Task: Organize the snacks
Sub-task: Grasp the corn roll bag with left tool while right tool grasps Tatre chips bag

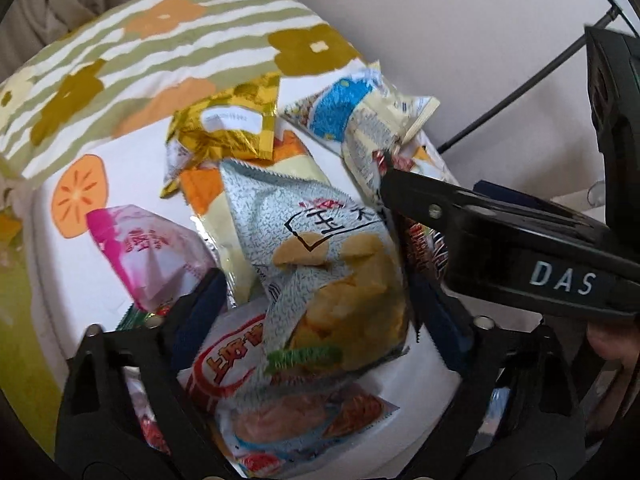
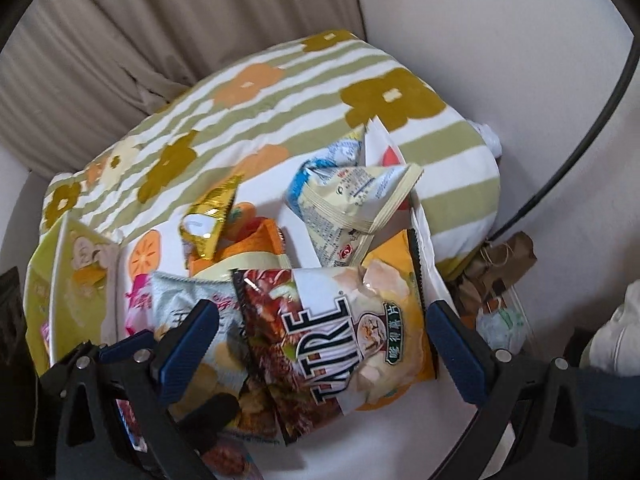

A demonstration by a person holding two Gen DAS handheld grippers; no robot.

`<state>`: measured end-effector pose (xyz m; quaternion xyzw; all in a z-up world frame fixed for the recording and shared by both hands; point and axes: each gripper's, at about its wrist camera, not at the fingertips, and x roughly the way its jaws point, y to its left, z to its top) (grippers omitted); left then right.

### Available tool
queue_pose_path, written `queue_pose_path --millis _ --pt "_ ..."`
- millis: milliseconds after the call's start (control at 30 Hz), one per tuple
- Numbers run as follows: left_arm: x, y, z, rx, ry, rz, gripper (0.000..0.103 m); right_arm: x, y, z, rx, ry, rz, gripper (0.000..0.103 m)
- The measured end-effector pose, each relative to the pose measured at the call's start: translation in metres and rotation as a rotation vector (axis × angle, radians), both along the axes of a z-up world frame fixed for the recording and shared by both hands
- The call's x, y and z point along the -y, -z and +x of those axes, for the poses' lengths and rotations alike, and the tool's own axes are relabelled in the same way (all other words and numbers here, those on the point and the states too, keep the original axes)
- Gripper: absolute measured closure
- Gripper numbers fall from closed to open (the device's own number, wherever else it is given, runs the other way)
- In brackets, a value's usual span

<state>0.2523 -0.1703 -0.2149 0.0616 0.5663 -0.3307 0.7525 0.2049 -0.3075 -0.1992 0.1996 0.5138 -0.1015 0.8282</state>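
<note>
Ahead of both spread, empty grippers — left gripper (image 1: 320,312), right gripper (image 2: 324,344) — snack bags (image 2: 352,336) litter a white surface (image 1: 96,264); beyond them a floral cushion (image 2: 280,96), curtain (image 2: 160,20) and wall (image 2: 500,40).

Grey chip bag (image 1: 320,248): its right edge is covered by the right gripper's black finger (image 1: 460,208) — the printed characters there are cut short.
Red-lettered packet (image 1: 236,356): partly under the grey chip bag, its lower end behind the left gripper (image 1: 320,320).
TATRE bag (image 2: 352,336): overlaps the grey bag's right side in the right wrist view.
Pink packet (image 1: 144,252): lettering blurred, perhaps unreadable.
Brown paper heap (image 2: 496,268): too dim to name.
</note>
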Motion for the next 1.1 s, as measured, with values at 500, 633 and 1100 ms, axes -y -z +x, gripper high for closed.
queue_pose_path --millis 500,633,1100 --pt "-0.002 0.013 0.002 -0.08 0.043 -0.027 0.048 0.005 0.031 0.011 -0.113 0.096 -0.029 0.0" --pt "-0.001 0.011 0.002 -0.065 0.037 -0.015 0.048 0.012 0.035 0.004 -0.128 0.108 -0.007 0.004" --pt "0.0 -0.006 -0.017 -0.011 -0.001 0.01 0.048 0.021 0.03 -0.017 -0.05 0.016 0.057 0.042"
